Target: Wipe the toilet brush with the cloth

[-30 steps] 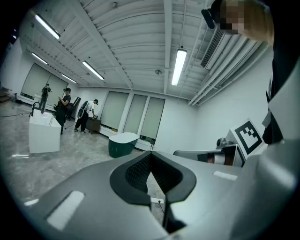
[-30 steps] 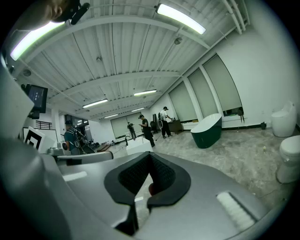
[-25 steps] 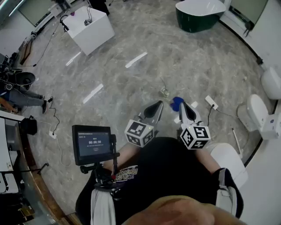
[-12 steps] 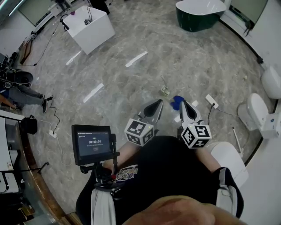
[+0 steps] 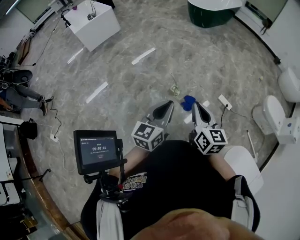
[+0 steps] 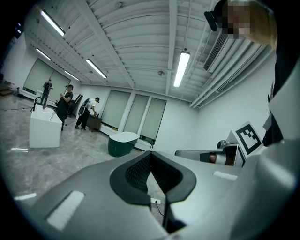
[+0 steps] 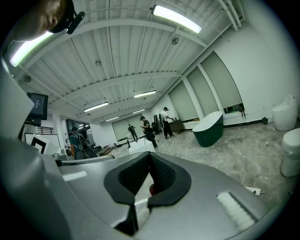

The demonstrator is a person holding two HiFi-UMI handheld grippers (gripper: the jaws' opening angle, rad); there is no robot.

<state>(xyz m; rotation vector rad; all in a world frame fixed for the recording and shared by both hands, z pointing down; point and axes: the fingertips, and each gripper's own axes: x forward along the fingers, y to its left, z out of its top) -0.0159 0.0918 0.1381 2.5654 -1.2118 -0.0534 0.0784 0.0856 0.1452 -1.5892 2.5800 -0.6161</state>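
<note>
In the head view a blue cloth [image 5: 188, 101] lies crumpled on the grey floor just ahead of the two grippers. A small greenish brush holder with a thin handle, probably the toilet brush [image 5: 175, 89], stands on the floor a little beyond it. My left gripper [image 5: 163, 107] is held level, left of the cloth, its jaws shut with nothing between them [image 6: 151, 154]. My right gripper [image 5: 197, 107] sits just right of the cloth, also shut and empty [image 7: 150, 154]. Neither gripper touches the cloth or the brush.
A white power strip [image 5: 224, 102] with its cable lies right of the cloth. Toilets [image 5: 274, 117] stand along the right wall. A green bathtub [image 5: 211, 11] and a white pedestal [image 5: 91, 23] are farther off. A monitor [image 5: 97, 149] hangs on my chest rig. A person [image 5: 18, 93] sits at far left.
The head view has shifted a little, so the floor sits slightly higher in frame. Both grippers keep their place and stay shut.
</note>
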